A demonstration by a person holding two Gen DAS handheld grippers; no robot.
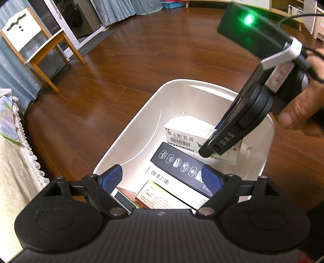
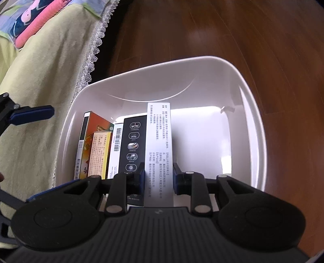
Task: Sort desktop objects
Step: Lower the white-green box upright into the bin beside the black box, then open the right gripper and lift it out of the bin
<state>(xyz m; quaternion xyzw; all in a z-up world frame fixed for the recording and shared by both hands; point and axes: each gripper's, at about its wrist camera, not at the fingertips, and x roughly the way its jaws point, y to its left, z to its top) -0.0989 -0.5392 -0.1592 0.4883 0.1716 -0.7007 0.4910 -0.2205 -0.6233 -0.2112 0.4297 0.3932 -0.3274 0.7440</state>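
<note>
The right gripper [image 2: 158, 179] is clamped on a white box [image 2: 159, 145] inside the white bin [image 2: 251, 113], hiding the box's bottom end, while the left gripper [image 1: 162, 178] hangs wide open above it.

Wooden chair [image 1: 35, 43] on wood floor [image 1: 141, 60]; lace-edged cloth [image 2: 40, 97]; curtains [image 1: 117, 10].

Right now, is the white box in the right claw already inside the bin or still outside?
Inside: the white box, clamped by the right claw, stands within the bin walls beside the black box.
</note>
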